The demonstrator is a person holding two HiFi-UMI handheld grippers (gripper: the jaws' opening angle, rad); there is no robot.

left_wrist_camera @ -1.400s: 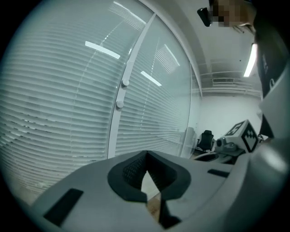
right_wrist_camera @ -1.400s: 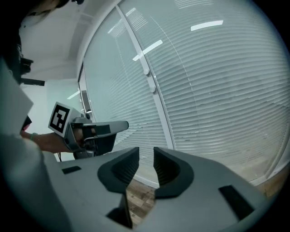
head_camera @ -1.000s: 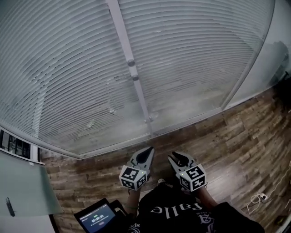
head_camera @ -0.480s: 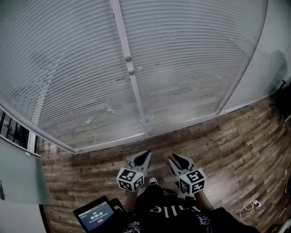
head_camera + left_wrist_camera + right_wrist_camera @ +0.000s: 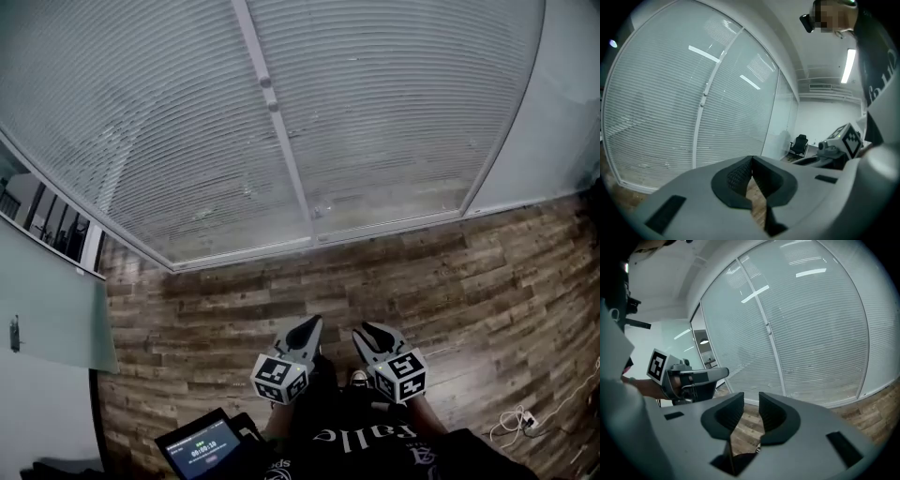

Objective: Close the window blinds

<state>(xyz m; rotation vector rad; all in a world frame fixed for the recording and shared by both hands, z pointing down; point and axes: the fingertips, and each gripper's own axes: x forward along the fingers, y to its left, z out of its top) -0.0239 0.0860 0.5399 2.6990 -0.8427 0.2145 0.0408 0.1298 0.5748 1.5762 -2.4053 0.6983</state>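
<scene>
The window blinds (image 5: 169, 141) hang behind a glass wall and fill the top of the head view, their slats lying close together. A white upright frame bar (image 5: 291, 178) splits them and carries two small knobs (image 5: 266, 94). Both grippers are held low by the person's body, well short of the glass. My left gripper (image 5: 311, 322) is shut with nothing in it, its tips touching in the left gripper view (image 5: 751, 159). My right gripper (image 5: 367, 330) stands a little open and empty (image 5: 751, 397). The blinds (image 5: 656, 117) and the knobs (image 5: 767, 326) show ahead in both gripper views.
Wood plank floor (image 5: 234, 300) lies between me and the glass. A small screen device (image 5: 197, 448) sits at the lower left. A white cable (image 5: 525, 417) lies on the floor at the lower right. A glass door panel (image 5: 47, 309) stands left. An office chair (image 5: 800, 143) is far off.
The glass wall and blinds have drawn farther away in the head view, with more floor showing in front. Both grippers have stayed low by the body, jaws unchanged.
</scene>
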